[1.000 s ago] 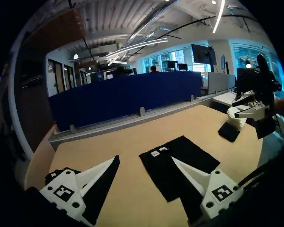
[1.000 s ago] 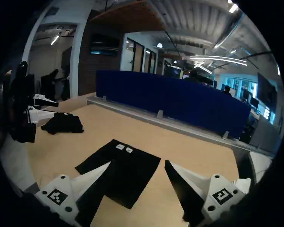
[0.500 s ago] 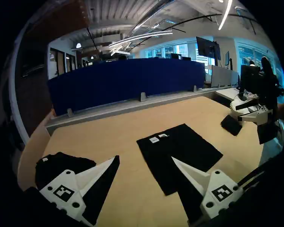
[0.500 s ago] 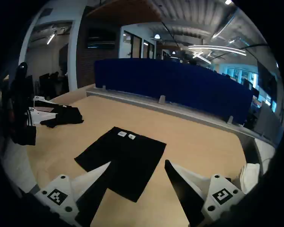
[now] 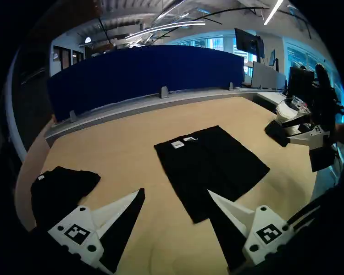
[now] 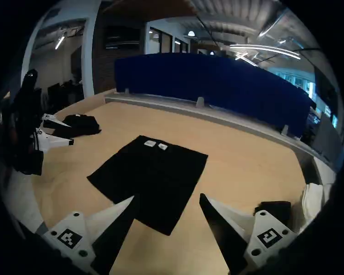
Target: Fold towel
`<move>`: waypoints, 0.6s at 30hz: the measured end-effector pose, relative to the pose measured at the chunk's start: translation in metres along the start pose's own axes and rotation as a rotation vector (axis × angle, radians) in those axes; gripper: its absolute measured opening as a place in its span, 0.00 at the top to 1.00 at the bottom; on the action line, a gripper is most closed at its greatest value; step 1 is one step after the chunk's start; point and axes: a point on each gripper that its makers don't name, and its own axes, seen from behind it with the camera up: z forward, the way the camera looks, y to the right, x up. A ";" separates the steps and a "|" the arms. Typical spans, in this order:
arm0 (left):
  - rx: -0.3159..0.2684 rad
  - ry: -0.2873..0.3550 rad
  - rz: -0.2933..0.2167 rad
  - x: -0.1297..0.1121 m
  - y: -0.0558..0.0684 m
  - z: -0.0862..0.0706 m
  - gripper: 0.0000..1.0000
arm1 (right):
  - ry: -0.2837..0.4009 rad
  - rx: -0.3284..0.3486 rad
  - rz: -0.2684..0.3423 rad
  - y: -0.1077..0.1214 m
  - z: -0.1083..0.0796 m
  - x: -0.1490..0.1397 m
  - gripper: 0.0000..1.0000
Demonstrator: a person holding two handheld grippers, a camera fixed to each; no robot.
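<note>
Black flat cloth towel lies spread on the light wooden table, ready for folding; left gripper and right gripper hover near it, jaws spread, empty.

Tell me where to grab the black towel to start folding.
Pinch the near corners of the black towel, opposite the white tags, left tool and right tool coming low from the near side. It lies flat, so only edges offer a bite.
</note>
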 end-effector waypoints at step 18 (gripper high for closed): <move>-0.099 -0.149 0.046 -0.059 0.032 0.042 0.09 | -0.134 0.035 0.005 -0.004 0.041 -0.069 0.00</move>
